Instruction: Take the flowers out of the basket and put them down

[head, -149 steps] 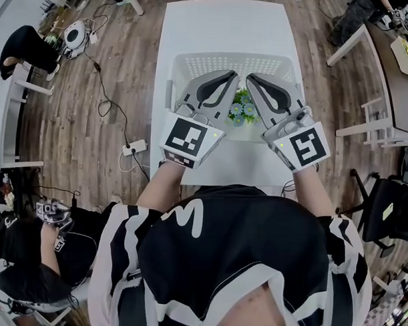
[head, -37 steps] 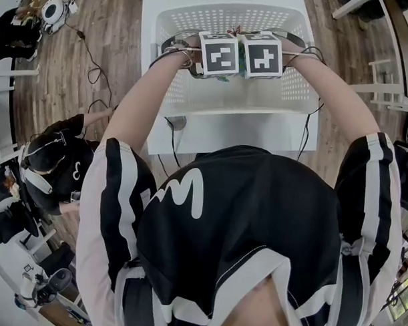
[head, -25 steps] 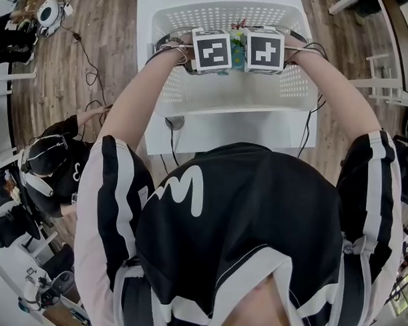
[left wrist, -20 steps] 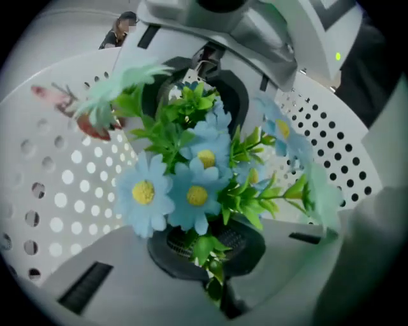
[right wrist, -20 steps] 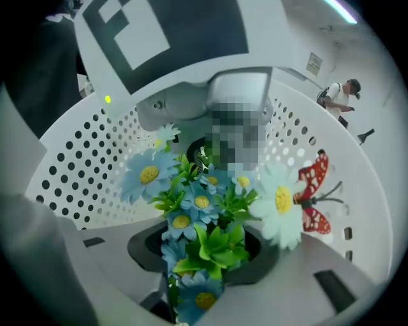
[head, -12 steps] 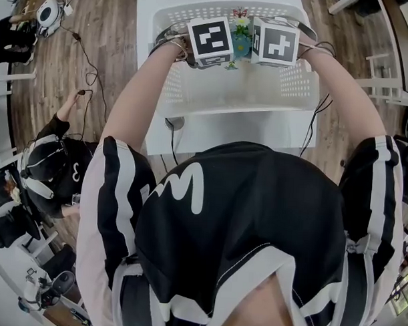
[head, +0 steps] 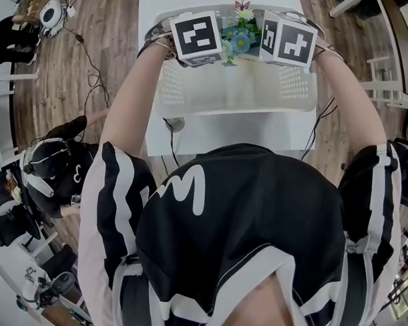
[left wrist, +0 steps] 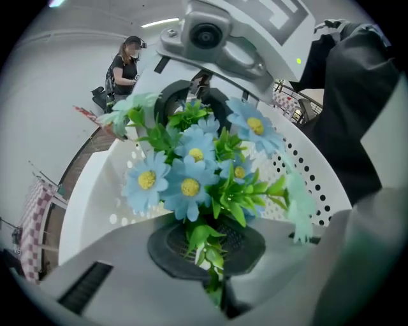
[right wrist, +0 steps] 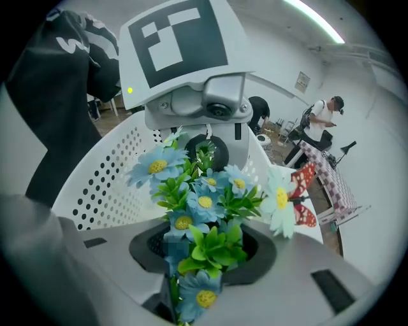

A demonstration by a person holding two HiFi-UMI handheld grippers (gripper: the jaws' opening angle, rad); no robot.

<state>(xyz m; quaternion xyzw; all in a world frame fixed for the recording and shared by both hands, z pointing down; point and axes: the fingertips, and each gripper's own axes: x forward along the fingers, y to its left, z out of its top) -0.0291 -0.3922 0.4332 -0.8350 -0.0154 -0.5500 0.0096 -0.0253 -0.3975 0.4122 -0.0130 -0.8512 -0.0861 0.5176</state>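
The left gripper (left wrist: pixel 217 298) is clenched on the green stems of a bunch of artificial blue daisies (left wrist: pixel 190 186). The right gripper (right wrist: pixel 173 300) pinches the same bunch from the opposite side. The petals are matte with yellow centres, the leaves glossy, and a red butterfly pick (right wrist: pixel 305 191) juts out. The bunch hangs over the far part of a white perforated plastic basket (head: pixel 226 93) by the white counter's (head: pixel 232 134) near edge. Wood-plank floor (head: pixel 94 68) surrounds it.

A white table (head: pixel 225 129) is set on a wood floor (head: pixel 79 108), across which a black cable (head: pixel 91 58) is trailed. At the left a seated person (head: pixel 53 164) is seen, apparently wearing a headset (head: pixel 31 168).
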